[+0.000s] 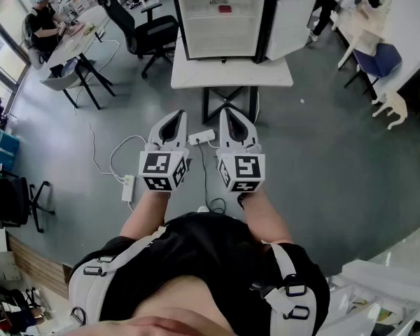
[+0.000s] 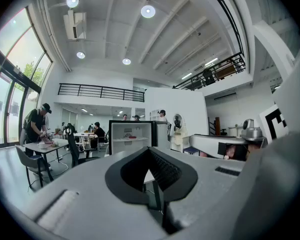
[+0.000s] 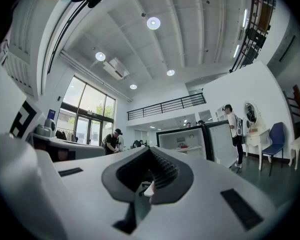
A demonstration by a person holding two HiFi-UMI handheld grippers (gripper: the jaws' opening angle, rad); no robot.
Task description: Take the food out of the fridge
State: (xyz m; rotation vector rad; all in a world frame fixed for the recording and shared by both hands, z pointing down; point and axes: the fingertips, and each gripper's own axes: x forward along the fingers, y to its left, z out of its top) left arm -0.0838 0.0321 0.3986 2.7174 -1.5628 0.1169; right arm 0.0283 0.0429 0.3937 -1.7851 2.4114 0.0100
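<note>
A small black-framed fridge (image 1: pixel 224 21) stands on a white table (image 1: pixel 231 74) straight ahead, its door (image 1: pixel 289 25) swung open to the right. On its upper shelf lies a red piece of food (image 1: pixel 225 9), also seen far off as the red food (image 2: pixel 132 137) in the left gripper view and the red food (image 3: pixel 182 146) in the right gripper view. My left gripper (image 1: pixel 173 117) and right gripper (image 1: pixel 229 115) are held side by side in front of my body, well short of the table. Both are shut with nothing between the jaws.
A power strip (image 1: pixel 201 137) and cables (image 1: pixel 105 161) lie on the grey floor under my hands. A black office chair (image 1: pixel 143 26) stands left of the fridge table. A person (image 1: pixel 43 25) sits at a desk at far left. White furniture and a blue chair (image 1: pixel 378 60) are at right.
</note>
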